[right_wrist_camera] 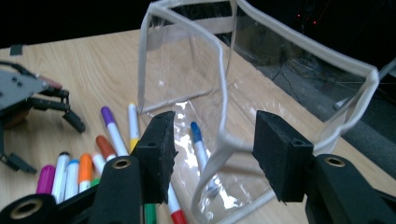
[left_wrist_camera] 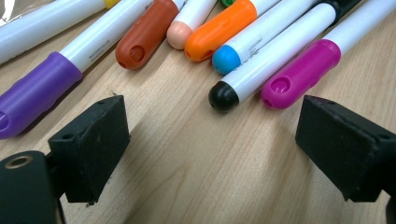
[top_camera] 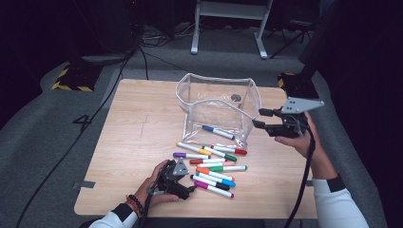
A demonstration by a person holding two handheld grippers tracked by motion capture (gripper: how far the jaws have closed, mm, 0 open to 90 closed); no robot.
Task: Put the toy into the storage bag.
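Progress is judged as early: one blue-capped marker [top_camera: 217,132] is seen lying inside the clear pouch [top_camera: 190,92] at the centre of the high view, while about a dozen markers are left loose on the wooden table [top_camera: 138,123], just below the pouch. Among these, the purple marker [top_camera: 189,155], the orange marker [top_camera: 211,173], the black-tipped marker [top_camera: 209,182] and the magenta marker [top_camera: 214,189] are grouped in the lower centre of the frame.

The left gripper [top_camera: 190,189] is held open and empty at the lower centre of the high view, its jaws set apart over bare wood; in the left gripper view the black-tipped and magenta caps lie just beyond the gap, towards the right jaw, and are not yet enclosed. The next pick is judged to be one of these two.

The right gripper [top_camera: 259,118] is shown at the right of the pouch, jaws spread; in the right gripper view the white-edged rim [right_wrist_camera: 224,140] passes between them, ungripped.
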